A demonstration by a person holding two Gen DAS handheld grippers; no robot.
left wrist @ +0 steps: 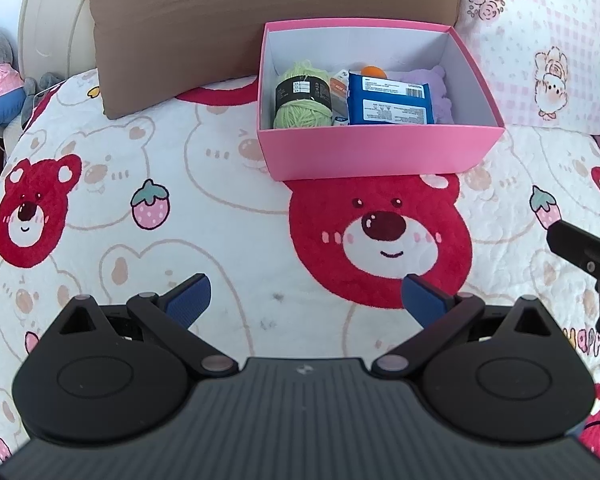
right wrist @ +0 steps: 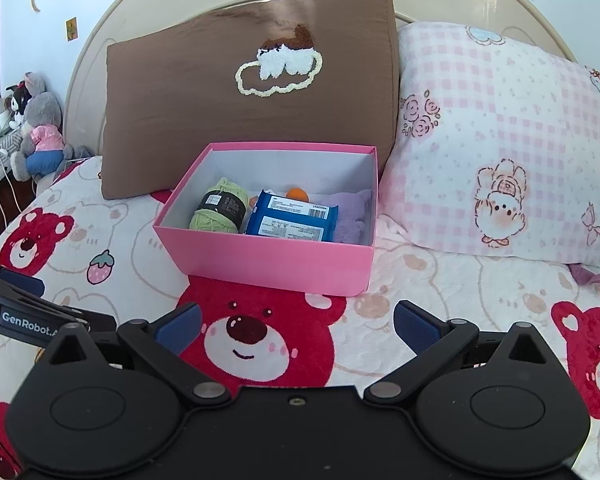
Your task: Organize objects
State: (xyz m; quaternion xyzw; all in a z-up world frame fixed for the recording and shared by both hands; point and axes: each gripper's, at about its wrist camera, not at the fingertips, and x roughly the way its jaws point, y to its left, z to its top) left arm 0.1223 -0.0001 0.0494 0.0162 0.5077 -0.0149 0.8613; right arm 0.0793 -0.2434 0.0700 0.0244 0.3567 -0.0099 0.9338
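Observation:
A pink box (left wrist: 372, 152) (right wrist: 260, 258) stands open on the bed, against the brown pillow. Inside lie a green yarn ball (left wrist: 302, 94) (right wrist: 219, 210), a blue packet (left wrist: 390, 100) (right wrist: 292, 220), an orange ball (left wrist: 373, 71) (right wrist: 297, 193) and a purple soft item (left wrist: 436, 88) (right wrist: 354, 216). My left gripper (left wrist: 306, 300) is open and empty, low over the quilt in front of the box. My right gripper (right wrist: 298, 326) is open and empty, also in front of the box; it shows at the right edge of the left wrist view (left wrist: 588, 256).
A bear-print quilt (left wrist: 180, 220) (right wrist: 440, 288) covers the bed. A brown pillow (right wrist: 252, 92) and a pink checked pillow (right wrist: 500, 140) lean on the headboard. Plush toys (right wrist: 40, 136) sit at the far left.

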